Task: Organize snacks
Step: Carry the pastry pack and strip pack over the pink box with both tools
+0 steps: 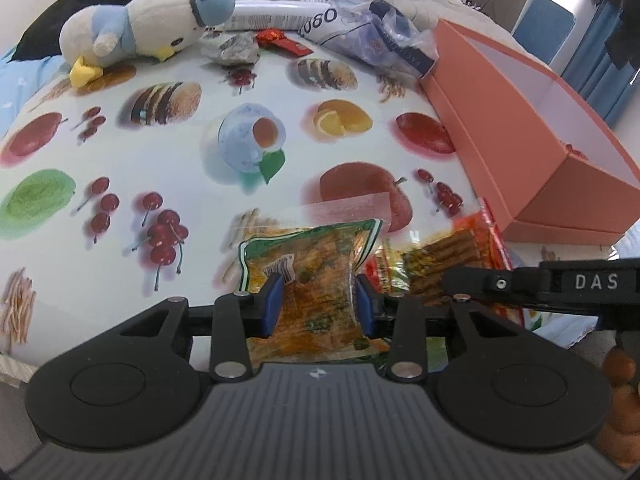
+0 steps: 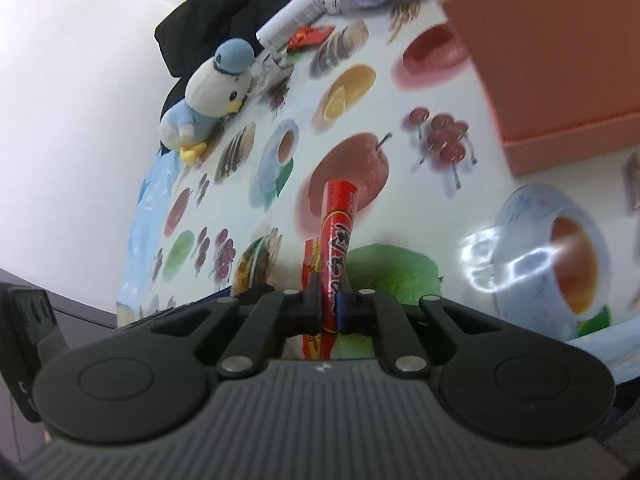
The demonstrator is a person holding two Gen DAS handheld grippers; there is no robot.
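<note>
My left gripper [image 1: 319, 308] is shut on a green-and-orange snack packet [image 1: 312, 264]. Its blue pads [image 1: 272, 308] pinch the packet's two sides, low over the fruit-print tablecloth [image 1: 200, 168]. Just to the right, a red-orange packet of brown sticks [image 1: 452, 252] sits at the tip of the right gripper's black casing [image 1: 560, 284]. In the right wrist view my right gripper [image 2: 329, 308] is shut on a red snack packet [image 2: 338, 236], which is held edge-on and sticks out forward above the cloth. An open pink box [image 1: 520, 128] stands at the right, also seen at top right [image 2: 560, 60].
At the far edge lie a blue-and-white plush bird [image 1: 148, 28], a white tube [image 1: 276, 16], a red wrapper [image 1: 284, 40], a grey foil packet [image 1: 232, 50] and a clear plastic bag [image 1: 384, 36]. Black clothing [image 2: 208, 12] is piled behind them.
</note>
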